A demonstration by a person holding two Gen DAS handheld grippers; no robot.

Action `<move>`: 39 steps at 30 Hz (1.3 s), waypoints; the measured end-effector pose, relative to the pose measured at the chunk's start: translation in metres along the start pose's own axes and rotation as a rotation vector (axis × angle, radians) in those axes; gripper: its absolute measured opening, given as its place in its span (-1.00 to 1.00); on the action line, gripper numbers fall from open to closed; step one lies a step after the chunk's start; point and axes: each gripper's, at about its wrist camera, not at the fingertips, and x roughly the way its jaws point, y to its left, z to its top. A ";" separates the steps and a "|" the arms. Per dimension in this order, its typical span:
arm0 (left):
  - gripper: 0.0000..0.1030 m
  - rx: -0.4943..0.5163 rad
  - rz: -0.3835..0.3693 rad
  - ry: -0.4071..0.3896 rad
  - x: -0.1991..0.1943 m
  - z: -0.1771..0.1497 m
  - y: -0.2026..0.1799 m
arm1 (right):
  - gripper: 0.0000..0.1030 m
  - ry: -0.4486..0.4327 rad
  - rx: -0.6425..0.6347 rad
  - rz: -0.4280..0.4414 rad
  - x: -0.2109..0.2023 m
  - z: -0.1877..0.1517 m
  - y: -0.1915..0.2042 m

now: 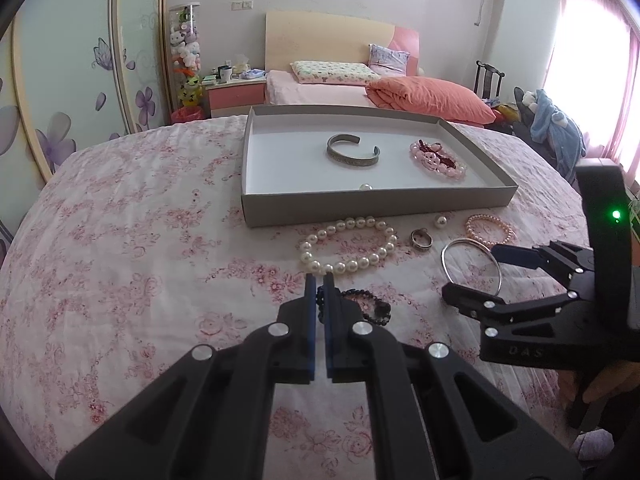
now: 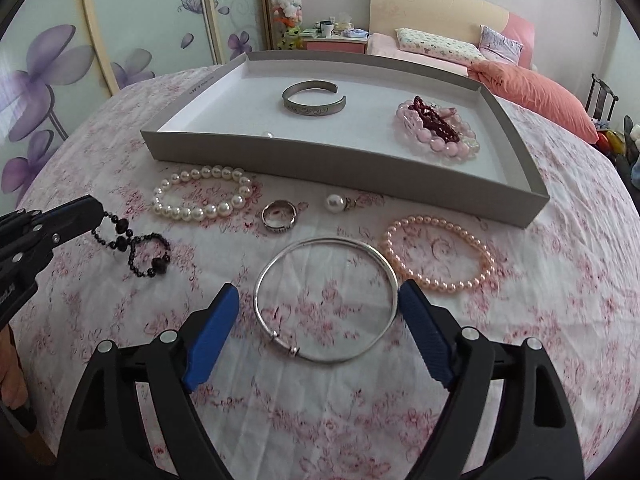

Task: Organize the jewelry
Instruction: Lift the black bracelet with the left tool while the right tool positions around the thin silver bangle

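Observation:
My left gripper is shut on one end of a black bead bracelet, also in the right wrist view, with the rest lying on the floral cloth. My right gripper is open, its pads either side of a thin silver bangle that lies flat; the bangle also shows in the left wrist view. The grey tray holds a silver cuff, a pink bead bracelet with dark red beads and a pearl.
On the cloth in front of the tray lie a white pearl bracelet, a metal ring, a pearl earring and a peach pearl bracelet. A bed and wardrobe stand behind the table.

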 end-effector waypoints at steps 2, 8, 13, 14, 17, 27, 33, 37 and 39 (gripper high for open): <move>-0.91 -0.001 -0.002 0.000 0.000 0.000 0.000 | 0.52 -0.004 -0.008 -0.003 0.001 0.001 0.001; -0.91 -0.002 -0.005 -0.005 -0.002 0.000 -0.001 | 0.43 -0.018 -0.024 0.013 -0.003 -0.004 0.001; -0.91 0.000 -0.024 -0.022 -0.009 0.001 -0.004 | 0.43 -0.031 0.000 0.042 -0.012 -0.012 -0.003; -0.91 0.002 -0.029 -0.028 -0.011 0.001 -0.006 | 0.43 -0.039 0.008 0.046 -0.015 -0.014 -0.004; -0.91 0.006 -0.041 -0.042 -0.017 0.002 -0.009 | 0.43 -0.065 0.031 0.056 -0.024 -0.016 -0.009; -0.91 0.014 -0.078 -0.101 -0.033 0.009 -0.018 | 0.43 -0.132 0.066 0.071 -0.042 -0.021 -0.015; -0.91 0.023 -0.084 -0.127 -0.040 0.012 -0.022 | 0.43 -0.196 0.054 0.059 -0.054 -0.021 -0.010; -0.91 0.024 -0.089 -0.139 -0.043 0.014 -0.022 | 0.43 -0.225 0.056 0.054 -0.060 -0.021 -0.010; -0.91 0.024 -0.092 -0.144 -0.045 0.015 -0.022 | 0.43 -0.236 0.058 0.050 -0.062 -0.020 -0.011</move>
